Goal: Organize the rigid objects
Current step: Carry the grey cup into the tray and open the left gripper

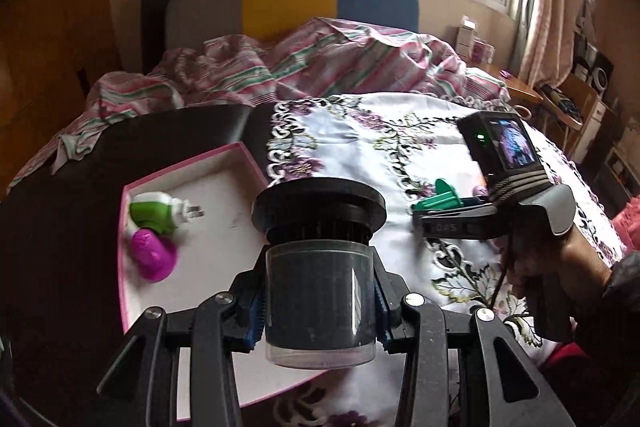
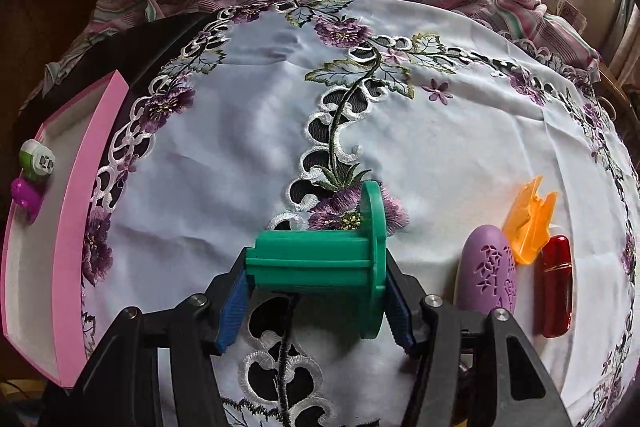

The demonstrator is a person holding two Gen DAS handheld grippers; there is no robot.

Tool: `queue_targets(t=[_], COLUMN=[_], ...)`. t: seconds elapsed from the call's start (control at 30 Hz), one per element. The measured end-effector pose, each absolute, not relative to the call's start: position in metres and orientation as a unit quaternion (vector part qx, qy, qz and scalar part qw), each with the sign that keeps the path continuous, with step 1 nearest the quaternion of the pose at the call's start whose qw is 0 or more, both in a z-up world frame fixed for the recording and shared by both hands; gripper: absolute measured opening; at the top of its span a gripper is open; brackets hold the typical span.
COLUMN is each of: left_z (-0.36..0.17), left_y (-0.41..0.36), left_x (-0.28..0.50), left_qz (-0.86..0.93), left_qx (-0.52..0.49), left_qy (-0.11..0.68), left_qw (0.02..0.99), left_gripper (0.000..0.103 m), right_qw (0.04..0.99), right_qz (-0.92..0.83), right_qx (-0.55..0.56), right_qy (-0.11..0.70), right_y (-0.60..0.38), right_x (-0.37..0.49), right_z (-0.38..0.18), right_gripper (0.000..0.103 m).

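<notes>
Embroidered cloth [image 2: 420,155] below — left claw [image 1: 318,307] grips dark jar [image 1: 320,291], right claw [image 2: 316,301] green spool [image 2: 320,259]

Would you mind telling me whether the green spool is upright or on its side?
On its side: the green spool lies level between the right gripper's fingers, its round flange standing vertically.

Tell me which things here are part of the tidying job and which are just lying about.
Job: dark jar, green spool, pink box, purple egg-shaped case, orange clip, red case.
Lying about: striped bedding, embroidered cloth.
</notes>
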State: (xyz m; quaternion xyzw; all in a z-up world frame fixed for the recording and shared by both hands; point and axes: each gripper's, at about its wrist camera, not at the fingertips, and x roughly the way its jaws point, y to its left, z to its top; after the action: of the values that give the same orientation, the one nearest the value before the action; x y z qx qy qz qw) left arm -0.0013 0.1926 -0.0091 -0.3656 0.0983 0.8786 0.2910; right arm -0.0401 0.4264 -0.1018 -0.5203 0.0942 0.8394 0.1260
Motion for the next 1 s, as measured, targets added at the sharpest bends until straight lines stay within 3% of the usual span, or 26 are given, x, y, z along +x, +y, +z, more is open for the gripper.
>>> queue_targets(t=[0.27, 0.53, 1.0], left_z=[-0.026, -0.041, -0.051], left_y=[0.161, 0.120, 0.171], left_x=[-0.025, -0.079, -0.181], left_qz=[0.873, 0.855, 0.844], left_qx=[-0.408, -0.458, -0.478], left_qy=[0.060, -0.036, -0.047], left_qw=[0.261, 0.241, 0.238], left_gripper=[0.043, 0.043, 0.043], right_qw=[0.131, 0.134, 0.132], right_qz=[0.839, 0.837, 0.837], right_qx=[-0.523, -0.527, -0.528], right_qy=[0.078, 0.061, 0.055], right_y=[0.422, 0.418, 0.416], right_x=[-0.041, -0.043, -0.046], right_z=[-0.102, -0.103, -0.101], right_gripper=[0.059, 0.059, 0.059])
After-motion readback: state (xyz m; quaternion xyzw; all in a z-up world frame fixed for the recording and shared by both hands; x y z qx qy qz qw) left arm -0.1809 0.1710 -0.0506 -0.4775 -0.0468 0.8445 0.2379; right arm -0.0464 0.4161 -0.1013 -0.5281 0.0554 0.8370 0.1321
